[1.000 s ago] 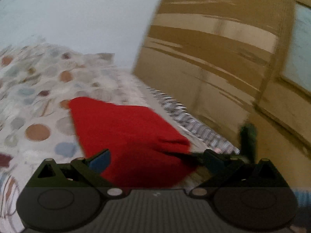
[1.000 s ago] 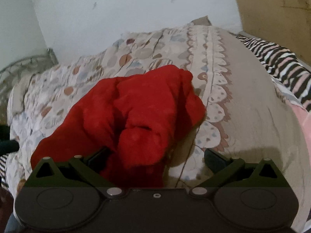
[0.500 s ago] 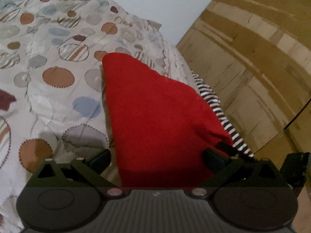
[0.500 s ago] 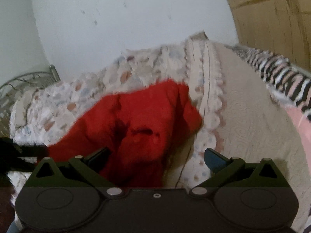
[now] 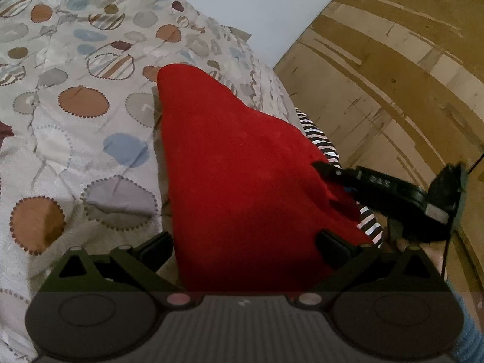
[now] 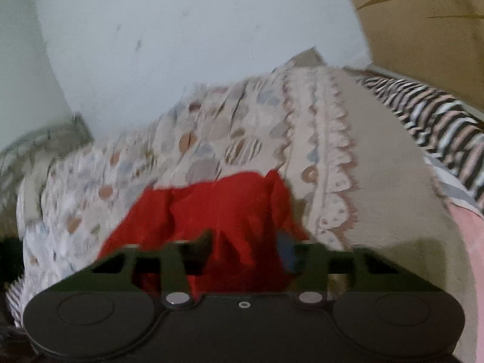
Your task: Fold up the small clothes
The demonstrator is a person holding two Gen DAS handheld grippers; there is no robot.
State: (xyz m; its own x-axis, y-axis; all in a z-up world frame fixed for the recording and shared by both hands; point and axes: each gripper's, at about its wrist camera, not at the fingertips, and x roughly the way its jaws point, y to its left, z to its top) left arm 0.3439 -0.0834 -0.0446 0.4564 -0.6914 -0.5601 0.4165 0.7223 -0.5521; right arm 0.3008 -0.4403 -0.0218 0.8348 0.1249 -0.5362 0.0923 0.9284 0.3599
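The red garment lay on the bed's spotted quilt, near its right edge. The left gripper stood wide open, fingers either side of the cloth, clamping nothing. Over on the right wrist view, blurred, the right gripper had its fingers drawn in close with a bunch of the red garment between them — gripped, by the look of it. A striped cloth sat at the bed's right side.
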